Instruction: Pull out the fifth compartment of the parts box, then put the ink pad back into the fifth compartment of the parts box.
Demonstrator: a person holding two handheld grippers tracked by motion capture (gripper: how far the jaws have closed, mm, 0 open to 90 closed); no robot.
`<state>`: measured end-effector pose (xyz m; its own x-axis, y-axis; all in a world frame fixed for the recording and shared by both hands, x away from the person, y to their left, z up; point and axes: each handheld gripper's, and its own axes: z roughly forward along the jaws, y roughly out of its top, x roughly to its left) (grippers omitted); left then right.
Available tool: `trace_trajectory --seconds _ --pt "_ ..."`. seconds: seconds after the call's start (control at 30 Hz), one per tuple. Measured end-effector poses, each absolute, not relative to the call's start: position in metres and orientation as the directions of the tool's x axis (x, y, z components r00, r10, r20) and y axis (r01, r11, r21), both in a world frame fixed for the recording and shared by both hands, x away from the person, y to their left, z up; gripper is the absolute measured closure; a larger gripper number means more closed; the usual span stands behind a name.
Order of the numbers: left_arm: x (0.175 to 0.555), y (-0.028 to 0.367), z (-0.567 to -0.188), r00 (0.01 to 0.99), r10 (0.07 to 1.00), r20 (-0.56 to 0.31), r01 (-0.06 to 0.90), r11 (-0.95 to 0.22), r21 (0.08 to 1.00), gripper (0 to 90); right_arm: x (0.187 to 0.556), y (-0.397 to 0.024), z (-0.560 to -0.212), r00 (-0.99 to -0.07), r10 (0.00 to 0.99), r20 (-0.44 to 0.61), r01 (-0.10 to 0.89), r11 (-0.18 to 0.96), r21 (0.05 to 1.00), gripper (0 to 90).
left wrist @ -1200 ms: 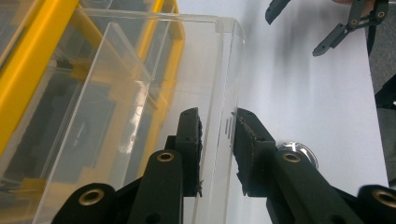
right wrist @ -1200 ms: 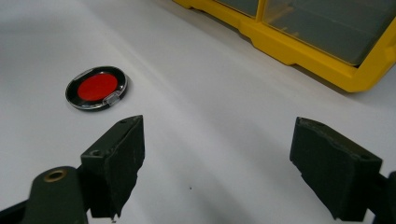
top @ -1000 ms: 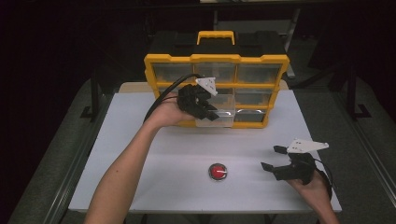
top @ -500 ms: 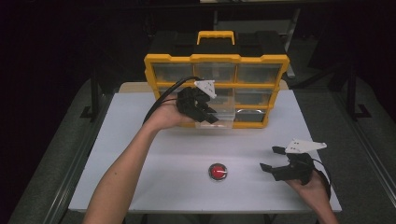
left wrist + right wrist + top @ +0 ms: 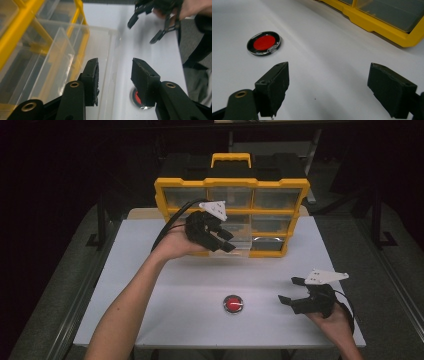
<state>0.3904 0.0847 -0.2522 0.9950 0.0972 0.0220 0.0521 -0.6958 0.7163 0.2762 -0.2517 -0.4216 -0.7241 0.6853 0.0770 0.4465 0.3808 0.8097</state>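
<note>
A yellow organizer (image 5: 230, 182) with clear drawers stands at the back of the white table (image 5: 165, 285). One clear drawer (image 5: 242, 245) in its bottom row is pulled out. My left gripper (image 5: 229, 242) hangs at that drawer's front; its jaws have just been opening. In the left gripper view the drawer's front wall (image 5: 113, 50) runs between the open left gripper (image 5: 115, 61) and neither pad presses on it. My right gripper (image 5: 288, 290) hovers open and empty over the table's front right, beside a round red disc (image 5: 233, 303). The red disc (image 5: 263, 43) lies left of the right gripper (image 5: 329, 66).
The organizer's yellow base (image 5: 387, 30) lies ahead of the right gripper. In the left gripper view the right gripper (image 5: 141, 33) shows farther off, and the red disc (image 5: 137, 97) sits behind the right jaw. Dark floor and metal frame rails surround the table.
The left gripper's jaws have spread apart at the drawer front. The left hand has barely shifted. The right hand and the red disc have stayed in place.
</note>
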Motion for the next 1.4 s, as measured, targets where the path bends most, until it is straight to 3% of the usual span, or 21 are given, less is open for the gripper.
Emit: trace_trajectory --seconds 0.7,1.4 --pt "0.373 0.124 -0.23 0.989 0.146 0.009 0.081 -0.597 0.798 36.2 0.279 -0.245 -0.425 -0.716 0.692 0.091 0.467 0.378 0.8 16.3" --pt "0.352 0.171 -0.233 0.976 0.22 0.003 0.118 -0.534 0.837 30.7 0.279 -0.253 -0.421 -0.706 0.703 0.09 0.467 0.366 0.805 16.1"
